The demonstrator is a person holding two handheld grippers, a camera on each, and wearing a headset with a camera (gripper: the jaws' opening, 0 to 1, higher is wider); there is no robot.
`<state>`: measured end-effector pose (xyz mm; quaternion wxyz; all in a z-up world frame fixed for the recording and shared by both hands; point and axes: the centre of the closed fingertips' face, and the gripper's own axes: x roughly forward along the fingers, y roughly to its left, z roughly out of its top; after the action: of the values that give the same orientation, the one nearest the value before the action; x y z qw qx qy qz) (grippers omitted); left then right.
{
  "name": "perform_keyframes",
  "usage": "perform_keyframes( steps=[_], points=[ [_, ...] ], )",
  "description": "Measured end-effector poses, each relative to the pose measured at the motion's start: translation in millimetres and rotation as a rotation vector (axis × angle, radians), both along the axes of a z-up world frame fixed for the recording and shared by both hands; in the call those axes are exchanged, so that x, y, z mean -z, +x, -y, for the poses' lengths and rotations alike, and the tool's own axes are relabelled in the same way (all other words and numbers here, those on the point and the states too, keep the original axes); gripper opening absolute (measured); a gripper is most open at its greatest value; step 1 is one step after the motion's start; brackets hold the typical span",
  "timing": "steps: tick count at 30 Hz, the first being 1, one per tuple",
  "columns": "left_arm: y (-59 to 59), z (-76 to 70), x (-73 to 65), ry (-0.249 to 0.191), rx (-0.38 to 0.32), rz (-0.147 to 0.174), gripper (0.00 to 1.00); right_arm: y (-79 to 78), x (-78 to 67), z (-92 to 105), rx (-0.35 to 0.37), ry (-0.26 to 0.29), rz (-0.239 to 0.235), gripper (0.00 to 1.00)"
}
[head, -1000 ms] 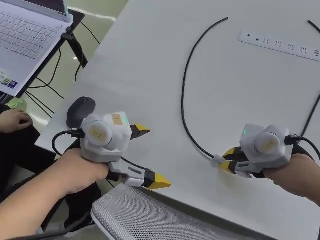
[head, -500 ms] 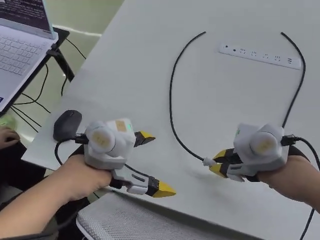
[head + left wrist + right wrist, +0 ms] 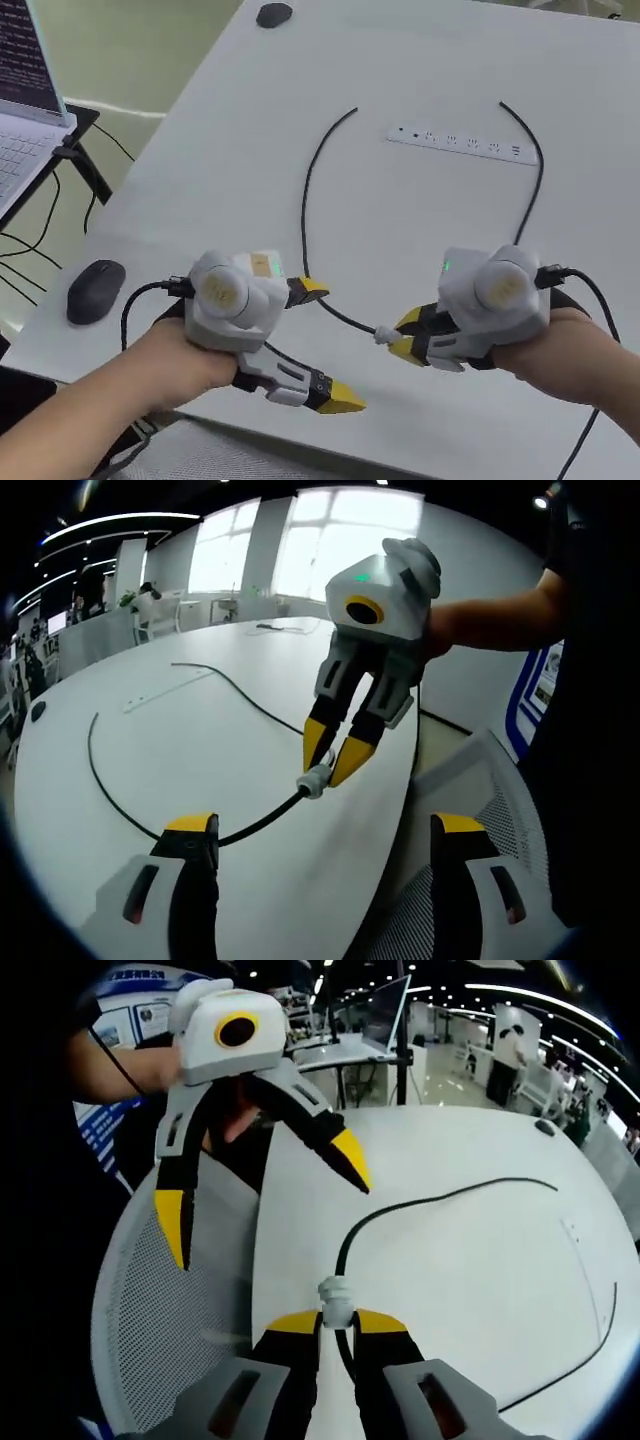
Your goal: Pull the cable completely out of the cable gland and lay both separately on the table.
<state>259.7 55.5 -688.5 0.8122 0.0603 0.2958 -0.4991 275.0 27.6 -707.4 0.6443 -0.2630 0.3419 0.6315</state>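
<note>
Pinching the white cable gland (image 3: pixel 384 334) between its nearly closed yellow tips, the right tool (image 3: pixel 405 335) sits low over the near edge of the white tabletop (image 3: pixel 230 150). The black cable (image 3: pixel 304 215) is threaded through the gland and lies in a long curve across the tabletop, ending near a white power strip (image 3: pixel 455 144). In the right gripper view the gland (image 3: pixel 337 1300) stands just past the tool (image 3: pixel 337 1322) tips, with the cable (image 3: pixel 420 1203) bending away from it. The left tool (image 3: pixel 335 347) faces it from just beside, its jaws spread wide and gripping nothing, one tip close to the cable. In the left gripper view the gland (image 3: pixel 316 779) sits between that tool's (image 3: pixel 322 825) open tips and further ahead. A dark mouse (image 3: pixel 95 290) rests at the tabletop's left edge.
</note>
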Motion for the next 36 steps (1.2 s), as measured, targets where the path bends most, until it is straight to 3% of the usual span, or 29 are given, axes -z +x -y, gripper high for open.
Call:
perform_keyframes(
  steps=[9,12,16,26,36],
  points=[
    [4.8,22.5,-4.4,-0.041,0.029,0.019,0.82,-3.7,-19.1,5.6,-0.075,0.014,0.054,0.07],
    [7.9,25.6,-7.7,-0.073,0.017,0.022,0.77,-6.9,-23.5,6.3,-0.107,0.017,0.074,0.06],
    [11.5,30.9,-16.4,-0.147,0.008,0.019,0.69,-6.5,-30.9,6.6,-0.119,0.034,0.109,0.06],
    [11.1,34.9,-16.8,-0.149,0.034,0.021,0.52,-13.3,-35.9,9.8,-0.177,0.045,0.153,0.06],
    [5.8,42.7,-16.8,-0.157,0.079,0.028,0.33,-16.5,-36.5,12.1,-0.198,0.049,0.163,0.06]
  ],
)
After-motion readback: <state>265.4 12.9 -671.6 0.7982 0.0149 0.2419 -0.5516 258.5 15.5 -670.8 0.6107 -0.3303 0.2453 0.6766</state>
